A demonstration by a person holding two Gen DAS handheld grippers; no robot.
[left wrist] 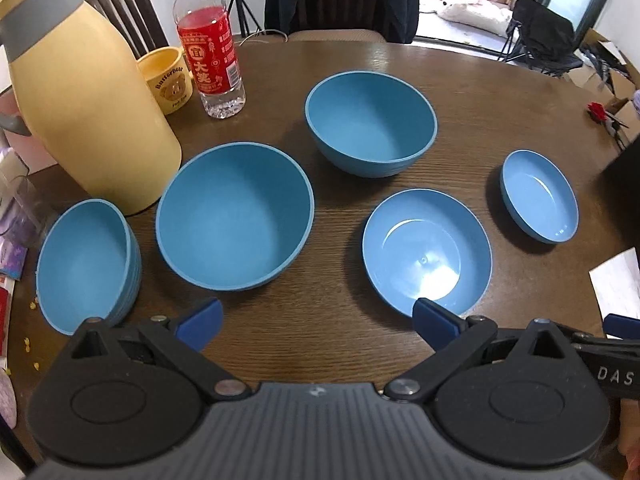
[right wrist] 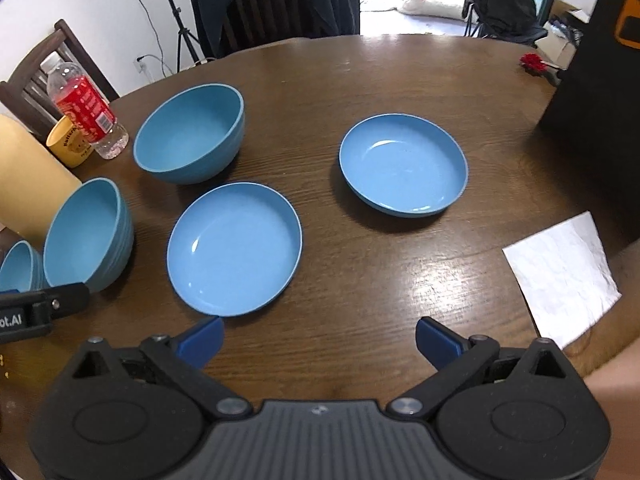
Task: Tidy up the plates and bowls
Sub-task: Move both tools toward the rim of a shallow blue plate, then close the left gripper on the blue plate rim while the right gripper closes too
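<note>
Several blue dishes sit on the round wooden table (left wrist: 332, 308). In the left wrist view a small bowl (left wrist: 86, 266) is at the left, a big bowl (left wrist: 234, 216) beside it, a deep bowl (left wrist: 370, 118) behind, a shallow plate (left wrist: 426, 250) and a smaller plate (left wrist: 538, 196) at the right. In the right wrist view the near plate (right wrist: 234, 248), the far plate (right wrist: 402, 164), the deep bowl (right wrist: 190, 132) and the big bowl (right wrist: 86, 236) show. My left gripper (left wrist: 318, 322) is open and empty, its right fingertip over the plate's near rim. My right gripper (right wrist: 320, 340) is open and empty, just in front of the near plate.
A yellow thermos jug (left wrist: 84, 92), a yellow mug (left wrist: 166, 80) and a red-labelled water bottle (left wrist: 210, 40) stand at the back left. A white paper sheet (right wrist: 564, 276) lies at the right edge. A black box (right wrist: 596, 92) stands at the far right.
</note>
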